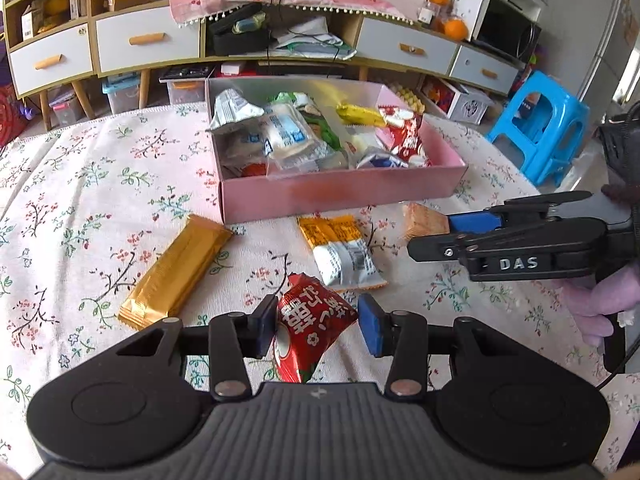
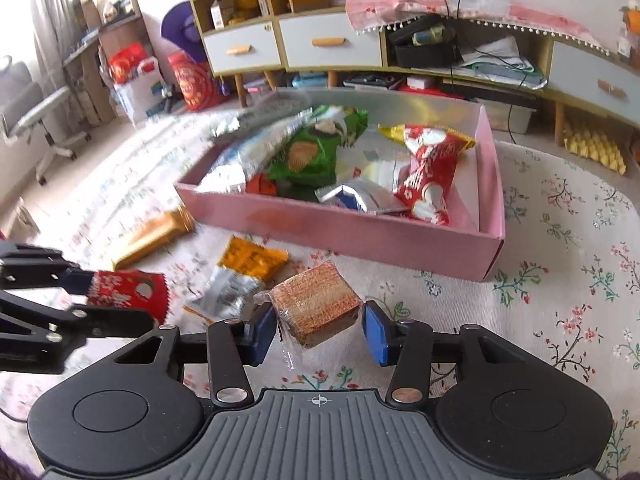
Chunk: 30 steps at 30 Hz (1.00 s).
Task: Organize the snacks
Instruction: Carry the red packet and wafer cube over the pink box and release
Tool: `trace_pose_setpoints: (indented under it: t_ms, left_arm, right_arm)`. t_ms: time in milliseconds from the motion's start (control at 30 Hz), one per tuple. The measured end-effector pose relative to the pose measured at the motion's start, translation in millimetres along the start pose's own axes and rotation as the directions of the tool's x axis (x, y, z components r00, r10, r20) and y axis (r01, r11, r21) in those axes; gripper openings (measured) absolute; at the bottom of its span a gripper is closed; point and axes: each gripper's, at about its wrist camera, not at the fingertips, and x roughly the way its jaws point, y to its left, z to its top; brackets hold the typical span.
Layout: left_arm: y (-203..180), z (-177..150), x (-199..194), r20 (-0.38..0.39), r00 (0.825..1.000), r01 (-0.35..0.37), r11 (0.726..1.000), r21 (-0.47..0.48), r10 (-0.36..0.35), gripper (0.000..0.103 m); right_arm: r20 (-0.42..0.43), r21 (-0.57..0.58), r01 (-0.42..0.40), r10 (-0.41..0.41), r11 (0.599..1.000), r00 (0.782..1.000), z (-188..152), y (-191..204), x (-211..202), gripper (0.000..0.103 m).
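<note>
A pink box (image 1: 340,194) holding several snack packets stands on the floral tablecloth; it also shows in the right wrist view (image 2: 360,236). My left gripper (image 1: 318,326) is shut on a red snack packet (image 1: 316,332), also visible in the right wrist view (image 2: 124,288). My right gripper (image 2: 320,330) is shut on a clear-wrapped brown wafer block (image 2: 316,304), seen in the left wrist view (image 1: 422,220) at the right gripper's tips (image 1: 430,238). A gold bar (image 1: 176,270) and an orange-and-white packet (image 1: 340,250) lie on the cloth in front of the box.
A long sideboard (image 1: 148,44) with drawers stands behind the table. A blue plastic stool (image 1: 540,128) is at the right. An office chair (image 2: 44,116) stands on the floor at the left. The table edge curves round behind the box.
</note>
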Motion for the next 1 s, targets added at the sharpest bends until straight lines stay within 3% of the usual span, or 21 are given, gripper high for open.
trace_pose_setpoints:
  t_ms: [400, 633, 800, 1000]
  left_arm:
    - [-15, 36, -6, 0.119, 0.992, 0.031, 0.999, -0.015, -0.029, 0.040]
    - [-34, 59, 8, 0.206, 0.975, 0.088, 0.996, -0.028, -0.081, 0.040]
    - [-38, 68, 28, 0.246, 0.967, 0.082, 0.996, -0.046, -0.068, 0.040]
    - [-45, 77, 51, 0.234, 0.972, 0.038, 0.999, -0.028, -0.030, 0.040]
  right_arm:
    - [0.119, 0.093, -0.038, 0.027, 0.995, 0.993, 29, -13, -33, 0.046]
    - [0.168, 0.216, -0.043, 0.006, 0.975, 0.986, 42, -40, -37, 0.046]
    - [0.183, 0.306, -0.041, -0.017, 0.951, 0.983, 46, -65, -35, 0.046]
    - [0.160, 0.372, -0.031, -0.032, 0.928, 0.987, 42, -85, -24, 0.046]
